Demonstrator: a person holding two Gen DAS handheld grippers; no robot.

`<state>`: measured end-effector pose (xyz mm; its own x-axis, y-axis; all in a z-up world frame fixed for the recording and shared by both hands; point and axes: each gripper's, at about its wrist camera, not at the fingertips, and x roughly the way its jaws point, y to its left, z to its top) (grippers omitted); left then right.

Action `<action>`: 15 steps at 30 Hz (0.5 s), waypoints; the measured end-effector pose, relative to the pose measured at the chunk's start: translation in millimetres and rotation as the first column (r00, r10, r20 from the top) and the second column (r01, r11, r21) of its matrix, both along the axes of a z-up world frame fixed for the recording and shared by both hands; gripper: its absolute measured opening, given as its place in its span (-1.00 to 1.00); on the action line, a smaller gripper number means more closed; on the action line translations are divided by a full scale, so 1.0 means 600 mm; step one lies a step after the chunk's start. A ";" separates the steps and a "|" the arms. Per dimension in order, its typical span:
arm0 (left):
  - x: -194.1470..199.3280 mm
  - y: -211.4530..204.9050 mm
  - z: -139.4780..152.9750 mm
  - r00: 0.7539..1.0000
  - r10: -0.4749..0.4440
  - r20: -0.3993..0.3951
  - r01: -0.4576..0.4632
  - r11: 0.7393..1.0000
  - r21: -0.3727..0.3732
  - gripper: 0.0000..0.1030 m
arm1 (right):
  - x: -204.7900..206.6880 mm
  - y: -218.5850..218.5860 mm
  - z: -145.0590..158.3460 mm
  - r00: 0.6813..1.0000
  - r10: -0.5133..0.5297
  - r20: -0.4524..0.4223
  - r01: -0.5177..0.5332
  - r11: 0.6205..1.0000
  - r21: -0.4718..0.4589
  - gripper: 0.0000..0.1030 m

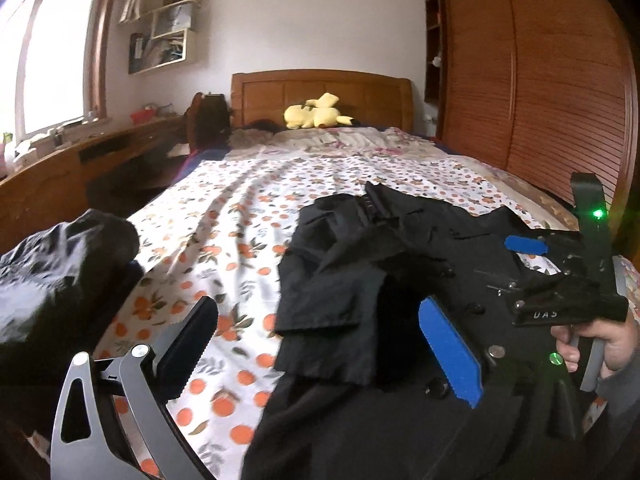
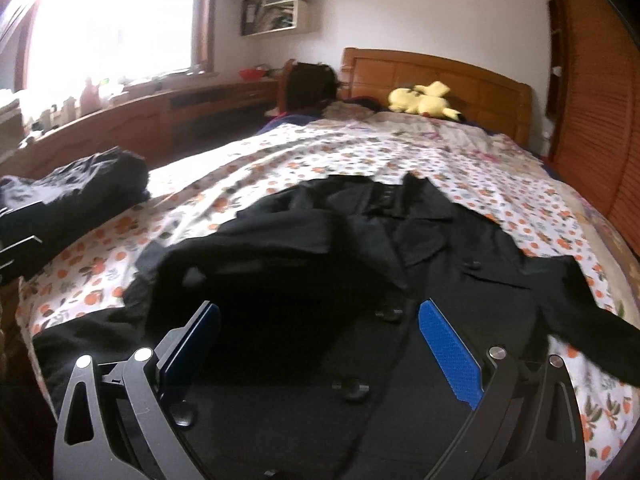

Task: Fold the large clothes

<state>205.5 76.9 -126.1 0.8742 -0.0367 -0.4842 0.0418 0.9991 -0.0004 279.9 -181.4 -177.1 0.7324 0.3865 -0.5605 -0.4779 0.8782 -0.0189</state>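
Note:
A black buttoned coat (image 2: 360, 264) lies spread on the floral bed sheet (image 2: 280, 160), collar toward the headboard, its left sleeve folded over the front and its right sleeve out to the right. It also shows in the left wrist view (image 1: 360, 272). My left gripper (image 1: 320, 344) is open above the coat's left edge, holding nothing. My right gripper (image 2: 320, 344) is open above the coat's buttoned front, holding nothing. The right gripper (image 1: 532, 256) also shows in the left wrist view, held in a hand over the coat's right side.
A pile of dark clothes (image 1: 52, 280) lies at the bed's left edge, also in the right wrist view (image 2: 80, 192). A yellow plush toy (image 1: 316, 114) sits by the wooden headboard (image 1: 320, 92). A wooden wardrobe (image 1: 540, 80) stands on the right, a desk (image 1: 80, 160) on the left.

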 end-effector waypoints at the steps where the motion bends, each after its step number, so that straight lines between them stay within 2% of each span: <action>1: -0.003 0.006 0.001 1.000 0.004 0.002 -0.004 1.000 0.003 0.96 | -0.003 0.013 -0.003 1.000 0.019 -0.007 -0.019 1.000 0.003 0.87; 9: -0.031 0.040 0.009 0.999 0.022 0.027 -0.022 1.000 0.006 0.96 | -0.023 0.096 -0.022 0.987 0.145 -0.069 -0.143 0.989 0.027 0.69; 15: -0.039 0.052 0.008 0.999 0.031 0.027 -0.031 1.000 0.003 0.96 | -0.029 0.144 -0.042 0.975 0.197 -0.106 -0.196 0.980 0.018 0.59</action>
